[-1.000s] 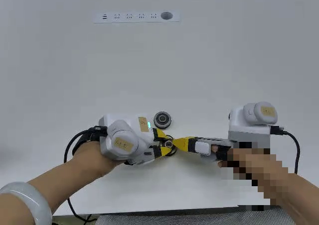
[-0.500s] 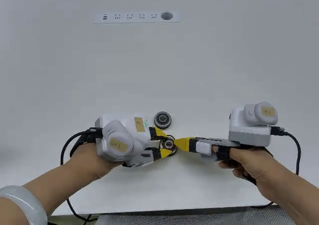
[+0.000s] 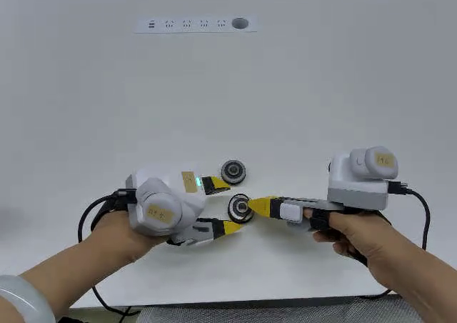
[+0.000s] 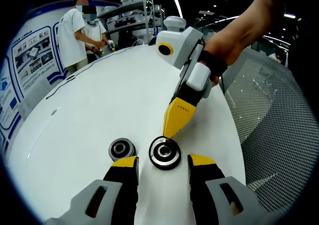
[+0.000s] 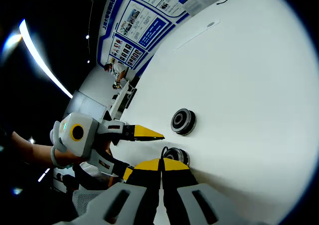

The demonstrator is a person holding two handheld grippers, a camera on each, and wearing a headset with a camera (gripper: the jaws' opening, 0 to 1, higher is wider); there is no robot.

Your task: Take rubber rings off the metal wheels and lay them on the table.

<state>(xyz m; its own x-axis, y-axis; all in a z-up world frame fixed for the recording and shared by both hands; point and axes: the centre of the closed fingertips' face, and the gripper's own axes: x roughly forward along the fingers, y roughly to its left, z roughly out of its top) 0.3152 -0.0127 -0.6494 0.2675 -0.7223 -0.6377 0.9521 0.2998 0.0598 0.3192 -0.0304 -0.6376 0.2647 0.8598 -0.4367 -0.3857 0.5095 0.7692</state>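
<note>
Left gripper (image 3: 230, 206) is spread wide, jaws released, one yellow tip on each side of the near wheel (image 3: 240, 208) and neither tip touching it. From the left gripper view that wheel (image 4: 165, 153) sits flat on the white table (image 4: 99, 100) just ahead of the gap between the jaws, its black rubber ring (image 4: 152, 155) on the rim. In comes the right gripper (image 3: 255, 206) from the other side, jaws clenched together into a single yellow point, and that point (image 4: 172, 126) is right up against the wheel's edge; whether it pinches any rubber, I cannot tell. The right gripper view has its own closed jaws (image 5: 160, 163) with the near wheel (image 5: 176, 156) just beyond them. The far wheel (image 3: 233, 171) lies on its own a little further back, near the left gripper's upper jaw, apart from both grippers. A power strip (image 3: 194, 24) sits at the table's back.
</note>
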